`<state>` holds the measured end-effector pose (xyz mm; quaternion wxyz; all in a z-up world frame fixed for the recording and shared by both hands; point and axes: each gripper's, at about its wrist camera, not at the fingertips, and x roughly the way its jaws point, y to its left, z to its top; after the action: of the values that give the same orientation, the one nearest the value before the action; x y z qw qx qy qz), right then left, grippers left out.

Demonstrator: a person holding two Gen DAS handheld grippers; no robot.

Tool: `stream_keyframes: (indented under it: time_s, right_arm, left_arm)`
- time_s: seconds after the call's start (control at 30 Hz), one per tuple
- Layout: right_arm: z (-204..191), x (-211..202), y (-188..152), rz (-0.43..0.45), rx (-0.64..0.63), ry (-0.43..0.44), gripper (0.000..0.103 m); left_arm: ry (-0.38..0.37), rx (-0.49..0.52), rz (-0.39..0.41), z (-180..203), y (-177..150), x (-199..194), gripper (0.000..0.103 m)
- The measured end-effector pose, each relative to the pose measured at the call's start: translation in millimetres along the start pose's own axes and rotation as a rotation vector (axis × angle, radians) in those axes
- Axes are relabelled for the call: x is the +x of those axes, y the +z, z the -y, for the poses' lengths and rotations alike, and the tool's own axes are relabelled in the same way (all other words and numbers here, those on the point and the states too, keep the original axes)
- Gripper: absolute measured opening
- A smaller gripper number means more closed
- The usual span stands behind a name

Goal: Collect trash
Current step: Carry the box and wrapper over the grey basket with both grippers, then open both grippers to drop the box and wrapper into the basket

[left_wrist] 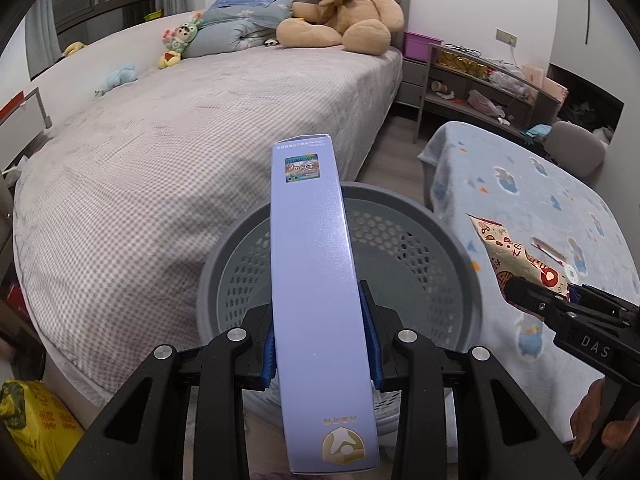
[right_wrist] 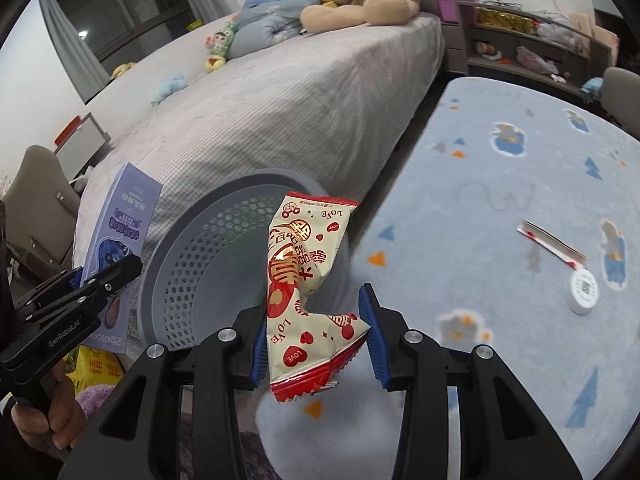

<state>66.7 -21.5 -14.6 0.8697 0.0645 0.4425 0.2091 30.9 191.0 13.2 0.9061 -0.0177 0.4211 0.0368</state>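
With the box [left_wrist: 320, 292] pinched by the left gripper [left_wrist: 323, 350] and the wrapper [right_wrist: 310, 300] between the right gripper's [right_wrist: 318, 340] part-spread jaws, release over the bin [left_wrist: 404, 208] is judged next.

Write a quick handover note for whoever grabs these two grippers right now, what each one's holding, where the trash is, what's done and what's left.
Left gripper: shut on the long purple box, held over the grey perforated bin.
Right gripper: red-and-cream snack wrapper between its pads, the right pad looks clear of it; wrapper is near the bin's rim.
Done: both pieces picked up; the bin looks empty so far.
Left: drop both into the bin, then fetch the torn paper strip and small white round lid from the blue blanket.
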Motion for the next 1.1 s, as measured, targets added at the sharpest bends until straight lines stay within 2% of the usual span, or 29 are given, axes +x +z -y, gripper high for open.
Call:
stream_keyframes:
  time_s: [0.33, 0.47, 0.93, 1.1]
  right_arm:
    - [-27, 29, 12, -0.024, -0.05, 0.043, 0.042]
    - [-37, 37, 21, -0.023, -0.068, 0.051, 0.042]
    - [-41, 58, 27, -0.057, -0.074, 0.054, 0.043]
    - [-40, 57, 30, -0.049, -0.067, 0.055, 0.046]
  left_arm:
    - [-0.027, -0.021, -0.042, -11, 0, 22, 0.033]
    - [-0.026, -0.022, -0.024, -14, 6, 22, 0.033]
    - [-0.034, -0.043, -0.041, -19, 13, 36, 0.033]
    - [-0.03, -0.047, -0.043, -21, 12, 39, 0.033]
